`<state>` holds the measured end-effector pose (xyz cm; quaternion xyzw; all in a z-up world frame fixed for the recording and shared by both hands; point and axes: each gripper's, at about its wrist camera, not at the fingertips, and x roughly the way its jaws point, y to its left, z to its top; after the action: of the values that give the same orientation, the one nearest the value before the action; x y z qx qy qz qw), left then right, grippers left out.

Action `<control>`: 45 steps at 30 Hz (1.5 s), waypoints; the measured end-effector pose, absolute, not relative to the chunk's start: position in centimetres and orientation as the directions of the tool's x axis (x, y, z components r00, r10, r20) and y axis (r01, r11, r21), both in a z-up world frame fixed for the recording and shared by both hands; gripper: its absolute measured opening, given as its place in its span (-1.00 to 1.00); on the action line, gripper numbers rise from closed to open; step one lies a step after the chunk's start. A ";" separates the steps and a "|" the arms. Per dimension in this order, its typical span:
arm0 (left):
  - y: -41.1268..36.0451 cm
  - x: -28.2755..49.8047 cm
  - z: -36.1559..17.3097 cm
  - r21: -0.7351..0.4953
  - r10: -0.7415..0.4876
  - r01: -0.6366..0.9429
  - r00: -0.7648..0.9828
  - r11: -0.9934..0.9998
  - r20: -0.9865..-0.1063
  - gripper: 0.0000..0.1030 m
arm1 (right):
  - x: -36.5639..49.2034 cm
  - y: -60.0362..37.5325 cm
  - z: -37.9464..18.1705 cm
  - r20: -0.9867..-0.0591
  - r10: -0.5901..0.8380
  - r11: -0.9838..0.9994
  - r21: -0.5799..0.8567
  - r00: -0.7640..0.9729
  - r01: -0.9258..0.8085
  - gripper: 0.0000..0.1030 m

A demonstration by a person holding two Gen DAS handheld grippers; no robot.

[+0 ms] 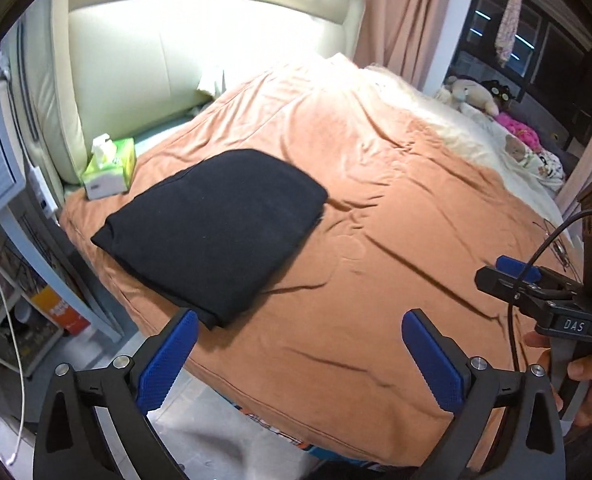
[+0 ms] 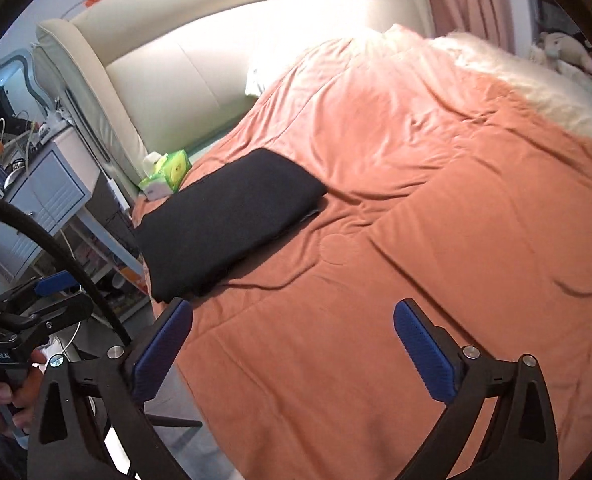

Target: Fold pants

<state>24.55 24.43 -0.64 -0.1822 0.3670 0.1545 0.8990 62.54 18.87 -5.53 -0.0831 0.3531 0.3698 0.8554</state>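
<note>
Left wrist view shows the bed (image 1: 376,208) under an orange cover, with the black pants (image 1: 215,228) lying left of centre as a neat folded block near the bed's edge. Folding looks finished to me; any last touch should be a light press along the edges, not a lift. Both the left tool (image 1: 300,356) and the right tool (image 2: 291,348) hang wide apart, holding nothing. At upper left a green tissue box (image 1: 109,168) has a tissue poking out
</note>
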 end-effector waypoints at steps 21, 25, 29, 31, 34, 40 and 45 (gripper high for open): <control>12.3 17.4 6.0 -0.166 0.136 -0.298 0.774 0.940 -0.618 0.99 | 44.5 1.7 1.9 -0.523 0.524 0.796 0.019 0.672 -0.605 0.99; 9.9 15.7 6.6 -0.148 0.133 -0.271 0.792 0.951 -0.596 0.99 | 40.6 -0.9 2.5 -0.492 0.506 0.815 0.003 0.708 -0.580 0.98; 7.8 14.2 6.8 -0.143 0.110 -0.235 0.806 0.961 -0.582 0.99 | 36.8 -3.1 2.5 -0.471 0.482 0.834 -0.013 0.739 -0.552 0.98; 6.9 13.4 6.9 -0.140 0.106 -0.225 0.812 0.964 -0.574 0.99 | 35.4 -3.8 2.4 -0.464 0.472 0.840 -0.019 0.749 -0.542 0.98; 5.6 12.3 7.1 -0.141 0.091 -0.203 0.823 0.969 -0.561 0.99 | 33.3 -4.7 2.2 -0.458 0.459 0.849 -0.027 0.762 -0.528 0.98; 3.5 9.8 7.1 -0.138 0.077 -0.179 0.835 0.974 -0.545 0.99 | 29.0 -6.4 1.7 -0.434 0.426 0.872 -0.038 0.794 -0.489 0.98; 2.3 7.8 6.9 -0.135 0.069 -0.166 0.841 0.977 -0.536 0.99 | 26.1 -7.4 1.3 -0.416 0.410 0.885 -0.034 0.812 -0.464 0.98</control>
<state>7.80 2.34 6.91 -0.0885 0.2747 0.0617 0.9554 26.15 -7.37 1.33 -0.0670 0.2028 0.2300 0.9495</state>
